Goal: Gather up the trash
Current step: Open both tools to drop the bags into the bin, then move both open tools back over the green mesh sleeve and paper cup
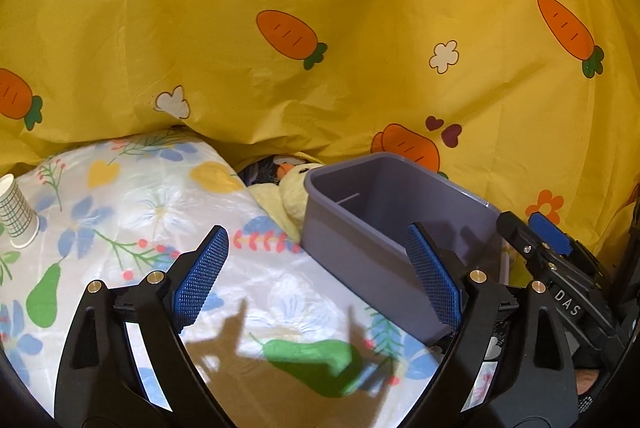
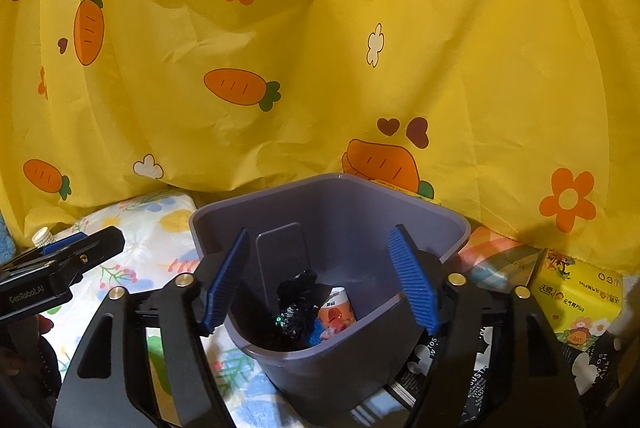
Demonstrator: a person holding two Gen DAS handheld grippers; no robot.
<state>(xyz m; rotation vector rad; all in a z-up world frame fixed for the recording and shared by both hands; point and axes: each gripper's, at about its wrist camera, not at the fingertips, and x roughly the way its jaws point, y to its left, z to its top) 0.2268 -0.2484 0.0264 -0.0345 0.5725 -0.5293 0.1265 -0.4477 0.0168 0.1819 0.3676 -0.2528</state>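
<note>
Right wrist: purple bin (image 2: pixel 332 368), black wrapper (image 2: pixel 294 304)

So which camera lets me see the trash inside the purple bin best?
The right wrist view. It looks down into the purple bin, showing black crumpled trash and a small orange carton at the bottom. The left wrist view shows only the bin's outside and upper inside wall, not its contents.

paper cup (image 1: pixel 16 213) left of bin (image 2: pixel 432 228); can (image 2: pixel 337 312), perhaps wrapper (image 2: pixel 294 304), inside bin
</note>
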